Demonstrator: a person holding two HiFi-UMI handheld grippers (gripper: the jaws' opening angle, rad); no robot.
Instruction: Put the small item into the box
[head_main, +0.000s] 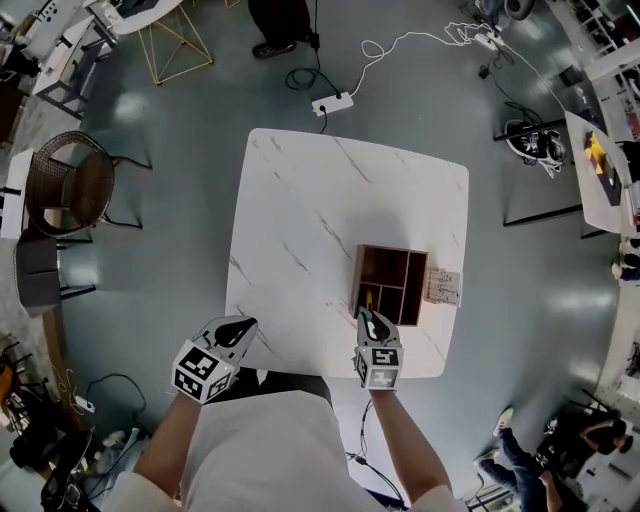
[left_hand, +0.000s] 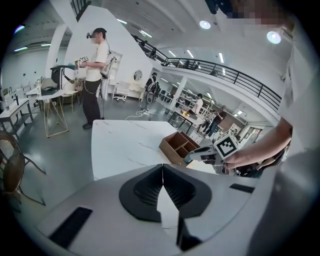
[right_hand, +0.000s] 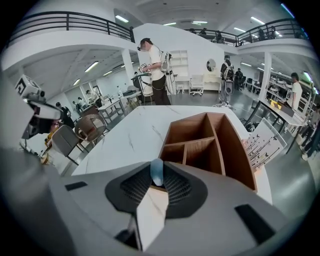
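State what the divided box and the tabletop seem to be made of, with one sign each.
Divided box: probably wood or wood-look board, matt brown, thin flat panels. Tabletop: marble or a marble-look slab, white with grey veins, slightly glossy.

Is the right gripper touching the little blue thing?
Touching. In the right gripper view, the right gripper has its jaws shut on the little blue thing.
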